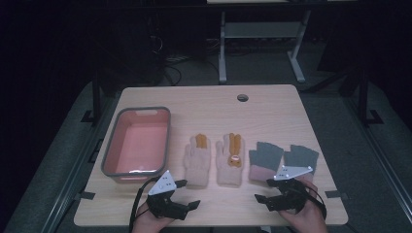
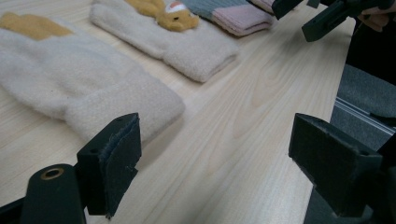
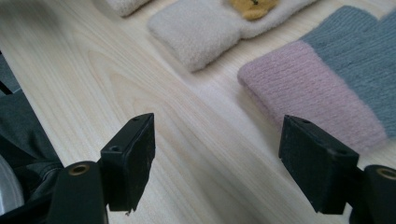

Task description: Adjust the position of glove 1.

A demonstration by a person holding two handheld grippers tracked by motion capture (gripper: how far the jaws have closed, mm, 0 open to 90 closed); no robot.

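Four knitted gloves lie in a row on the pale wooden table point(image 1: 272, 104): two cream gloves point(image 1: 197, 165) with orange fingers, two grey gloves with pink cuffs point(image 1: 265, 162). Left gripper point(image 1: 187, 193) and right gripper point(image 1: 265, 190), jaws spread and empty, hover near the front edge. A pink plastic basin point(image 1: 112, 145) stands at left.

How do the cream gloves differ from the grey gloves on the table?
The cream gloves are fluffy, with orange fingers; the grey gloves are ribbed knit with pink cuffs. The cream gloves lie nearer the pink basin, the grey gloves nearer the right gripper. Both pairs lie flat, cuffs toward the person.
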